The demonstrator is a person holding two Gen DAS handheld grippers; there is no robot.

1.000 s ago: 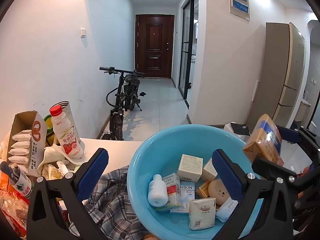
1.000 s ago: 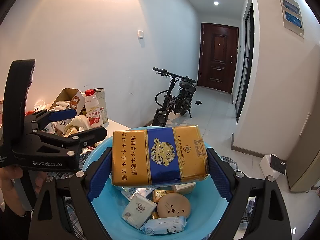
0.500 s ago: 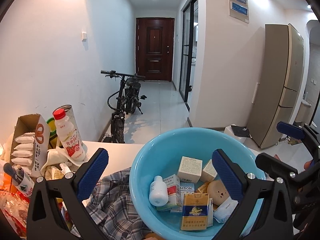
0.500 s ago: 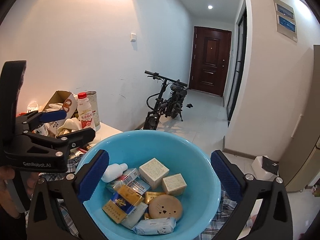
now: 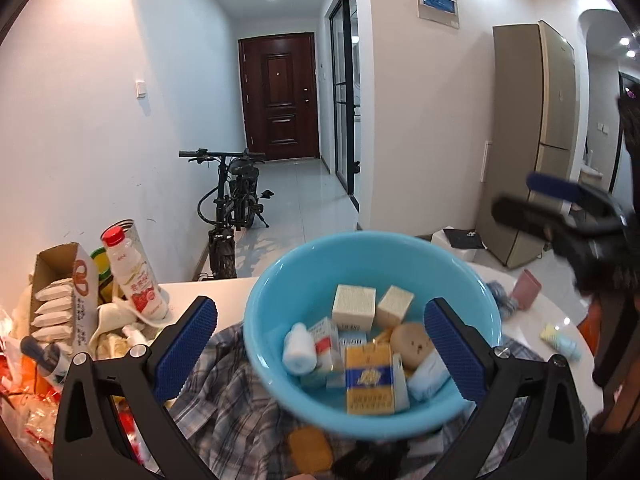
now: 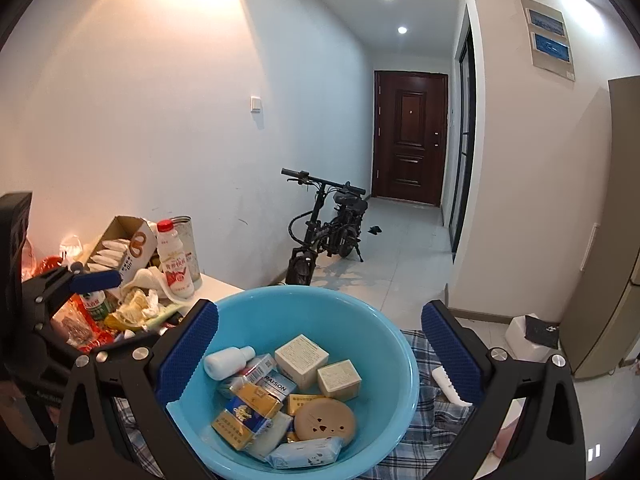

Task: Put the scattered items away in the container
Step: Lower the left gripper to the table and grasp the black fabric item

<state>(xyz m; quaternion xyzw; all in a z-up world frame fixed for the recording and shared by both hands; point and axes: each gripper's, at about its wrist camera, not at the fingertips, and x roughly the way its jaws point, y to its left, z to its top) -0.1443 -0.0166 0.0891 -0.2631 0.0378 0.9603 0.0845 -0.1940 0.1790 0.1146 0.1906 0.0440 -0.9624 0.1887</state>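
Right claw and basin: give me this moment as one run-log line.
right claw: open, empty | left claw: open, empty | cigarette pack: lying in blue basin | phase: pack released

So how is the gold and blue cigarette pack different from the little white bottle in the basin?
The cigarette pack is a flat box, gold with a blue band; the white bottle is round, capped and plain. The pack looks clearly larger than the bottle. The pack lies toward the near side, propped on other items, while the bottle lies on its side farther back, by the left wall. Both sit inside the blue basin, and neither gripper holds them.
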